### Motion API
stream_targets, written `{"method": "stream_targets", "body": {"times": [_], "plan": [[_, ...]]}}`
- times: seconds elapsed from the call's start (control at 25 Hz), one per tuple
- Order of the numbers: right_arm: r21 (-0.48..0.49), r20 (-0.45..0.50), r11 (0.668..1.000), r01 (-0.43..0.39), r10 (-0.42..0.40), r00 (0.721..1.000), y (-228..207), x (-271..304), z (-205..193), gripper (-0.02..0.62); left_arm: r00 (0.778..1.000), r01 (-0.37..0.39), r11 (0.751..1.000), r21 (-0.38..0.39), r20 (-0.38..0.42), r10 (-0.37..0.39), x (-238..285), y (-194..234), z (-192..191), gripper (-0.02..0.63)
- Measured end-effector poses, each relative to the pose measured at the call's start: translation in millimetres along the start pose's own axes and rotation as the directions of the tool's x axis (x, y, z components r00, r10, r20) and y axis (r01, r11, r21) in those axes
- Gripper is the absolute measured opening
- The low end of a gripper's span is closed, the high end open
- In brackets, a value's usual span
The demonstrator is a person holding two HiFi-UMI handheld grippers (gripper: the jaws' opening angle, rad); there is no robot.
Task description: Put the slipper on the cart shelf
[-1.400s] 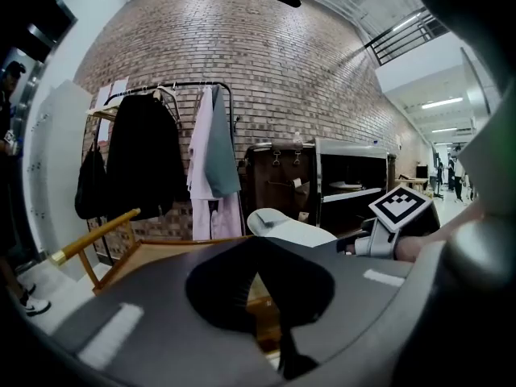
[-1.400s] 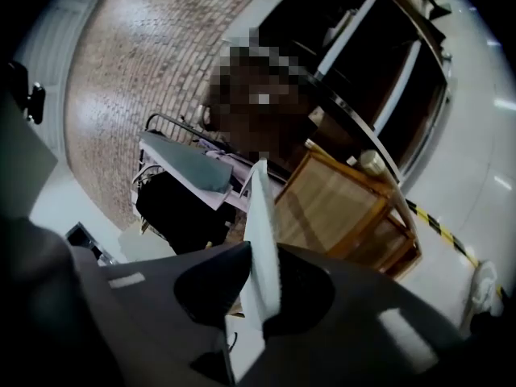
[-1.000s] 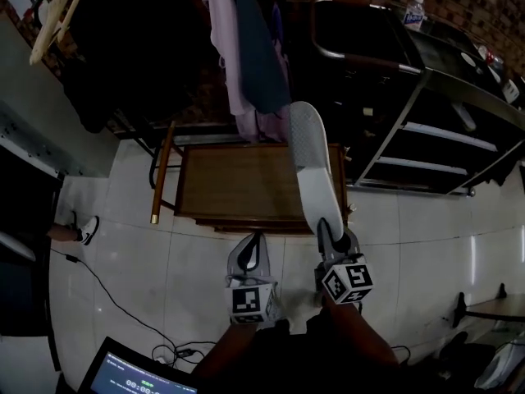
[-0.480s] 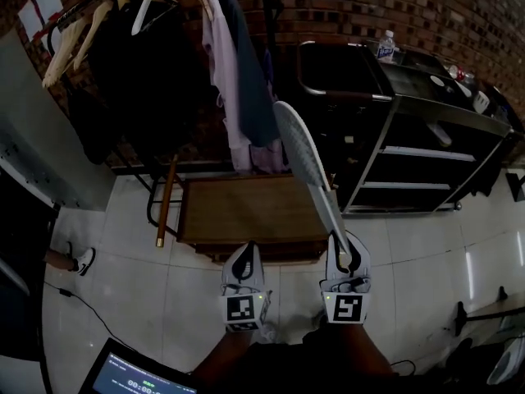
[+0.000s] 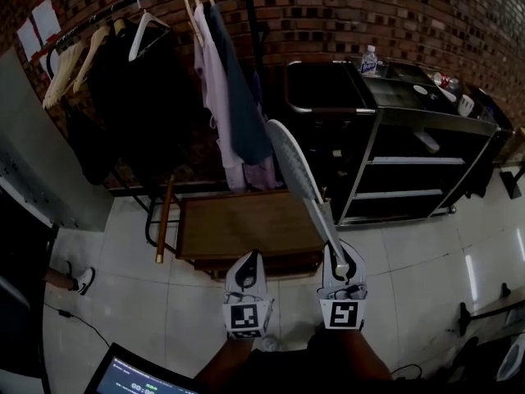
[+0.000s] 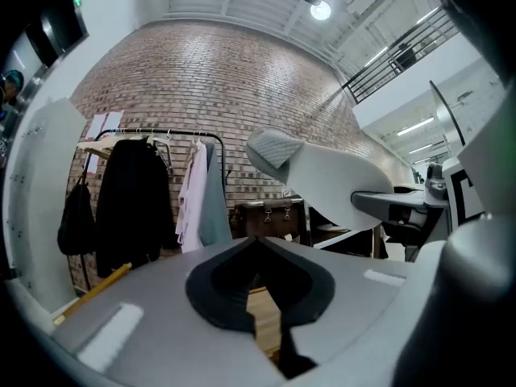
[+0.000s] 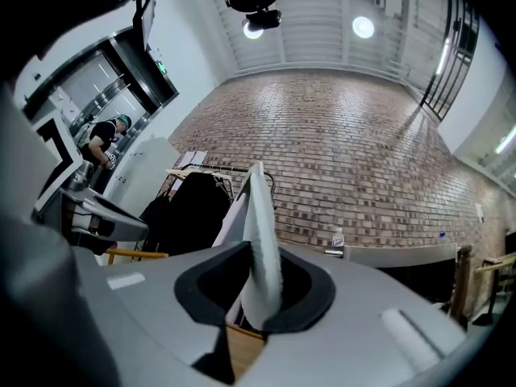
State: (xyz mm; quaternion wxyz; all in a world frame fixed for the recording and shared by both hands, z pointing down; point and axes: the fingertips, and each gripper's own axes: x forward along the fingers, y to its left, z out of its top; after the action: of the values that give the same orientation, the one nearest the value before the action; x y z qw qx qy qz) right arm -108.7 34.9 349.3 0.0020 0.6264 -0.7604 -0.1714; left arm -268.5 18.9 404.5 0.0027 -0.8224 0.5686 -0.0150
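Note:
A long white slipper (image 5: 295, 171) sticks up and to the left out of my right gripper (image 5: 338, 263), which is shut on its heel end. In the right gripper view the slipper (image 7: 260, 240) stands edge-on between the jaws. The black cart (image 5: 410, 161) with its open shelves stands to the right, beyond the slipper's tip. My left gripper (image 5: 248, 263) hangs beside the right one, shut with nothing in it. In the left gripper view the slipper (image 6: 322, 172) crosses the upper right.
A low wooden table (image 5: 246, 224) stands on the tiled floor just ahead of both grippers. Behind it is a rack of hanging clothes (image 5: 213, 97) against a brick wall. A water bottle (image 5: 368, 60) stands on the cart top. A laptop (image 5: 139, 377) lies at the lower left.
The slipper has turned from sole-on to edge-on and leans further left. The head view has tipped up, so the rack and the cart show more fully. Both grippers sit lower in the frame.

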Motion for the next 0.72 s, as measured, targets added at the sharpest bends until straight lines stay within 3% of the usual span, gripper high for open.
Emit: {"method": "stream_targets", "body": {"times": [0.12, 0.32, 0.52, 0.72], "plan": [[-0.11, -0.011, 0.994, -0.018, 0.016, 1.0, -8.9, -0.6, -0.8, 0.057, 1.0, 0.019, 1.0, 0.007, 0.01, -0.019, 5.5, -7.8, 7.1, 0.011], [0.019, 0.004, 0.998, 0.066, -0.066, 0.998, -42.1, -7.8, -11.5, 0.057, 0.999, 0.049, 0.999, 0.014, -0.007, -0.049, 21.6, -29.0, 0.1, 0.011], [-0.089, -0.078, 0.994, 0.06, -0.067, 0.995, -85.0, -21.2, -38.4, 0.057, 0.997, 0.078, 0.996, -0.033, -0.002, -0.078, 48.6, -70.4, 8.1, 0.011], [-0.088, -0.169, 0.992, 0.09, -0.104, 0.98, -146.3, -30.9, -74.3, 0.057, 0.996, 0.092, 0.995, -0.031, -0.015, -0.093, 85.7, -114.5, 20.3, 0.012]]}}
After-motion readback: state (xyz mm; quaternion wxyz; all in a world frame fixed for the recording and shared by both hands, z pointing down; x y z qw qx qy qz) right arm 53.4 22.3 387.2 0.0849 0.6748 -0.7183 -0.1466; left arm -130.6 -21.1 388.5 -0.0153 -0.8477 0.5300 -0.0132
